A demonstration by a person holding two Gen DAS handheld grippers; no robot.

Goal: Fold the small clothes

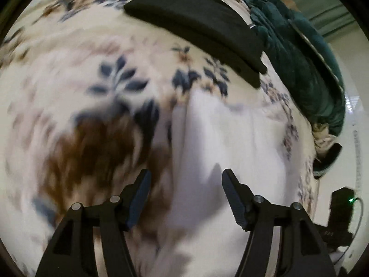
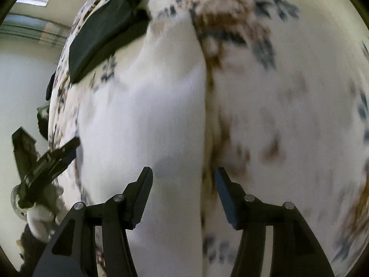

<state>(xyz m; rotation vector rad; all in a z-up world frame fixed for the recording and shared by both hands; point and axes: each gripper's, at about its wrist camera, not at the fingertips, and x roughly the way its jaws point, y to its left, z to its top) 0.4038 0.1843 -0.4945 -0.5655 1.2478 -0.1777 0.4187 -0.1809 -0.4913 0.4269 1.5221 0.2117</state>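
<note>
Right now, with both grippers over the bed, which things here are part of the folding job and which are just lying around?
Part of the job:
white garment, lying flat on the floral blanket
folded black garment, likely already done
left gripper, open
right gripper, open

Lying about:
dark green cloth heap at the bed's edge
black device with a green light

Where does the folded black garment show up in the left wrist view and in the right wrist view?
Left wrist: the folded black garment lies at upper centre, running toward the upper right, beyond the white cloth.
Right wrist: the same garment sits at upper left, left of the white cloth.
Shared landmark: the floral blanket under both.
</note>
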